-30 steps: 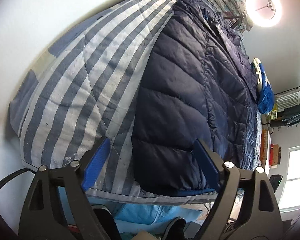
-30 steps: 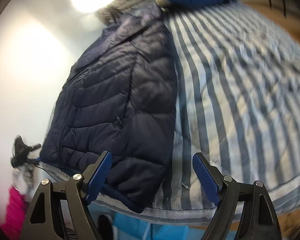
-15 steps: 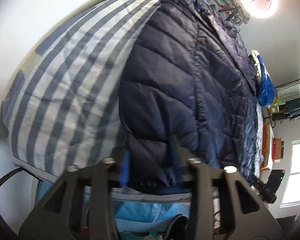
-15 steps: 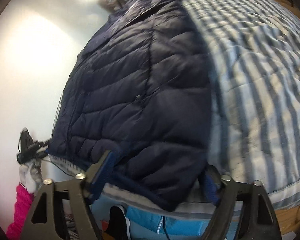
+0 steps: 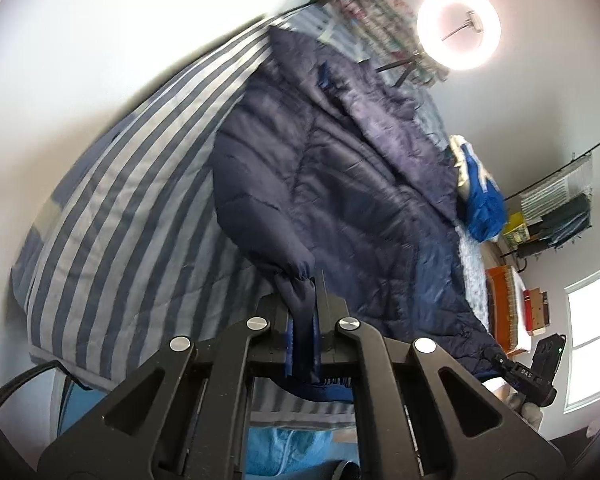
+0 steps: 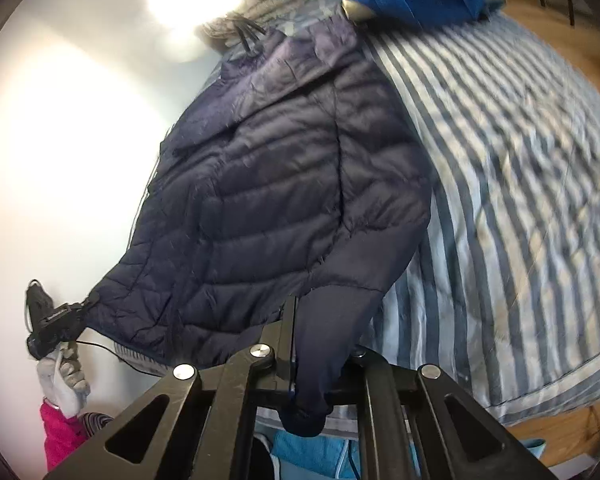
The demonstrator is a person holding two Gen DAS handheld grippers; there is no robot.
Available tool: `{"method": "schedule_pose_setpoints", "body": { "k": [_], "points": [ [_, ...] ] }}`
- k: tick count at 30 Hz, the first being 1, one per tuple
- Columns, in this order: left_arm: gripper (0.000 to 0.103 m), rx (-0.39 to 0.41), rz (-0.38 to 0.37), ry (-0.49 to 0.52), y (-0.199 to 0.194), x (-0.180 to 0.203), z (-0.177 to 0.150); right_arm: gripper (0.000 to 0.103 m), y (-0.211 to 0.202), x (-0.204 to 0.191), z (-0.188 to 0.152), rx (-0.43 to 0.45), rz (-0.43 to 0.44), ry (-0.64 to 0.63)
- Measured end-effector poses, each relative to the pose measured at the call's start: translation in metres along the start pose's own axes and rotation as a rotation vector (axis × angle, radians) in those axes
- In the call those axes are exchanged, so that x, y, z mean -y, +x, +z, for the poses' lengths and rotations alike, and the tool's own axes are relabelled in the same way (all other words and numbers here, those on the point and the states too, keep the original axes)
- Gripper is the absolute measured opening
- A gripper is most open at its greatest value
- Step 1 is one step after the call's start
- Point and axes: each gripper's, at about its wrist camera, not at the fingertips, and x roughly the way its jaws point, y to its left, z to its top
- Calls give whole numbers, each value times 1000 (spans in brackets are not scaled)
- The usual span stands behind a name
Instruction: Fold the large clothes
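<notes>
The only lettering I can find is white print on the side of my other gripper seen across the bed, too small and blurred to read. My left gripper (image 5: 303, 320) has just closed and now pinches a bunched corner of the navy puffer jacket (image 5: 340, 184) at its hem, the dark cloth running down between my blue pads. My right gripper (image 6: 316, 356) has just closed too and clamps the opposite hem corner of the jacket (image 6: 284, 208), a fold of it hanging over my jaws. The rest of the jacket lies spread along the blue-and-white striped bedspread (image 5: 112, 200), collar end away from me. A bright blue garment (image 5: 482, 204) lies beside the jacket's far end, and a ring light (image 5: 459, 27) glows at the head of the bed. In the right wrist view a gloved hand (image 6: 62, 376) holds my left gripper.
</notes>
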Motion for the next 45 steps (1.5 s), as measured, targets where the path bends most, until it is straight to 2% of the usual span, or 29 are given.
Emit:
{"method": "schedule_pose_setpoints", "body": {
  "k": [6,9,19,21,24,28,32,36,45],
  "points": [
    [3,44,-25,27,-11,27,19,4,-33,-51,26,70,-49,-122],
    [3,76,-32,8,-23,32,27,4,-46,-61,37,98,-53,-161],
    [3,149,28,40,-62,63,46,4,-68,-49,62,179,15,-148],
    [3,181,65,69,-69,74,52,4,-68,-46,68,191,35,-139],
    [3,197,61,71,-74,80,59,3,-69,-42,76,204,43,-134],
    [3,202,56,66,-67,84,76,3,-70,-36,88,223,64,-117],
    [3,205,50,68,-54,87,99,3,-65,-37,106,229,47,-122],
    [3,201,48,57,-33,87,124,3,-53,-41,137,228,33,-117],
    [3,160,134,82,47,86,187,3,3,-53,222,203,-22,-134]
  ]
}}
